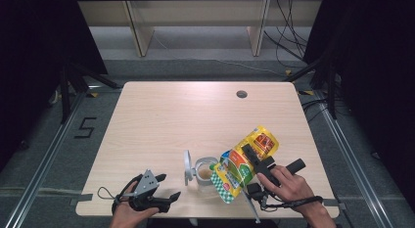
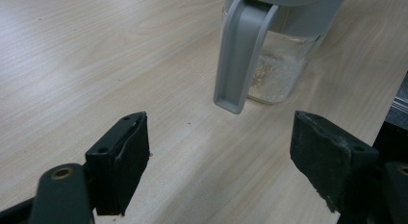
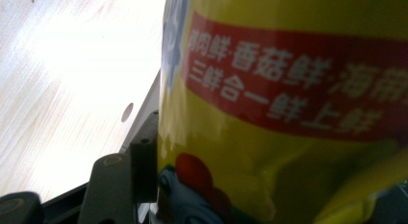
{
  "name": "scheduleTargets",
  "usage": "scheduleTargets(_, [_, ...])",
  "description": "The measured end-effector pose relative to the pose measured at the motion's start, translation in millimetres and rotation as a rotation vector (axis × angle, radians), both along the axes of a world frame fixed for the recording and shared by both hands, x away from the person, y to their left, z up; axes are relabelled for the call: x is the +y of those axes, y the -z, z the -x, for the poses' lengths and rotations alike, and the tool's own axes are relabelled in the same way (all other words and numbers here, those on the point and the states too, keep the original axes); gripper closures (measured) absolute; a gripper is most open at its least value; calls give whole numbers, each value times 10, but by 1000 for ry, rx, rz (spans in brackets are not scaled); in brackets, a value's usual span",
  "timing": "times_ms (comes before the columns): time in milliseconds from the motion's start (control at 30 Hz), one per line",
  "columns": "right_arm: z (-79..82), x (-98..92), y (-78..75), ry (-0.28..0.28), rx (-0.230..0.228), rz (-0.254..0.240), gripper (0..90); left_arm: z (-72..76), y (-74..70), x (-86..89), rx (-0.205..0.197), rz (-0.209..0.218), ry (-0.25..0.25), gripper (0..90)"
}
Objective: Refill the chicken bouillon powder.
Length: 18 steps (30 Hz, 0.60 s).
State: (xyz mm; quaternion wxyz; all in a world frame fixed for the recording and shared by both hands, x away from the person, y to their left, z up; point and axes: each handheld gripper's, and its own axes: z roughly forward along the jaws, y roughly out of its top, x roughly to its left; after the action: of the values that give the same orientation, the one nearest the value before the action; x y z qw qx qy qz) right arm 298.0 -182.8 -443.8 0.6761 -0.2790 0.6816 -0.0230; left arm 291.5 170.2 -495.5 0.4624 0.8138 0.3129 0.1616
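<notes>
High view first: the right gripper (image 1: 255, 162) has a yellow bag (image 1: 244, 164) clamped across its middle and tipped over, so the long axis runs from the top end up and right down to the mouth at lower left. That mouth hangs right at the rim of the jar (image 1: 205, 175), which sits near the front edge of the table (image 1: 161, 115) with its lid (image 1: 187, 165) flipped up on the left side. That's the bit everything turns on, I'd say: bag mouth over jar opening, jar just left of the right gripper. The left gripper (image 1: 164, 189) rests on the table well left of the jar, holding nothing, though it's the free one if the jar needs steadying.

Left gripper view: jaws spread wide with bare tabletop between them. The jar stands straight ahead, clear glass with a little pale powder in the bottom, grey handle (image 2: 239, 56) facing the camera.

Right gripper view: the bag sits up close, glossy yellow with a red band of white lettering, crinkled where it's squeezed. The left jaw presses into its side, so it's a firm hold at a fairly wide opening.
</notes>
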Motion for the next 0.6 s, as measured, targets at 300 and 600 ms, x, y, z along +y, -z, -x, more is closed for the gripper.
scheduleTargets(300, [8, -2, -3, 16, 1, 19, 421, 9, 5, -11, 20, 13, -14, 211])
scheduleTargets(600, [32, 18, -16, 1, -11, 35, 421, 14, 8, -11, 14, 11, -16, 210])
